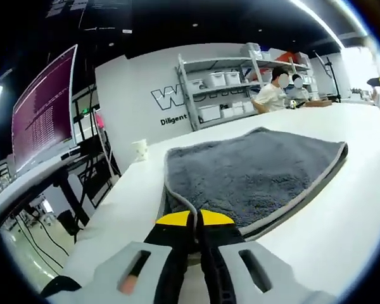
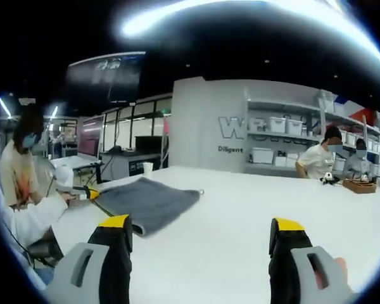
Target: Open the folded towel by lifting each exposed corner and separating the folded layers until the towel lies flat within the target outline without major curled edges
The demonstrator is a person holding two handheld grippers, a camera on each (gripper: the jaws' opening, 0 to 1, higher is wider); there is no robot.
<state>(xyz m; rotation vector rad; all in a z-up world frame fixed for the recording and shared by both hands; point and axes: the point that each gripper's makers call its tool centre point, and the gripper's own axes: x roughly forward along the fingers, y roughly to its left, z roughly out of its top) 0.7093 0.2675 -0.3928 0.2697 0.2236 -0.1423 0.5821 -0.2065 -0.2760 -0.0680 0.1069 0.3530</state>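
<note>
The left gripper (image 1: 196, 218), low centre, is closed on the near corner of the grey towel (image 1: 253, 174) on the white table (image 1: 342, 228). The right gripper (image 2: 202, 231) is held wide open, empty. Both layers could be lifted together if pinched too deep.

Open workshop room with a long white worktop and storage shelving

The white worktop (image 2: 240, 209) stretches toward a pale wall (image 2: 196, 120) bearing large dark lettering. Against that wall stands a metal shelving unit (image 1: 225, 88) loaded with white bins. Two seated people (image 2: 332, 158) work at the far end of the worktop. A large monitor (image 1: 44, 107) full of text rises on a stand beside a dark-legged desk (image 1: 31, 180), cables trailing on the floor beneath. A small white cup (image 1: 139, 150) sits at the worktop's edge. Bright strip lights (image 2: 240, 9) run across the dark ceiling.
</note>
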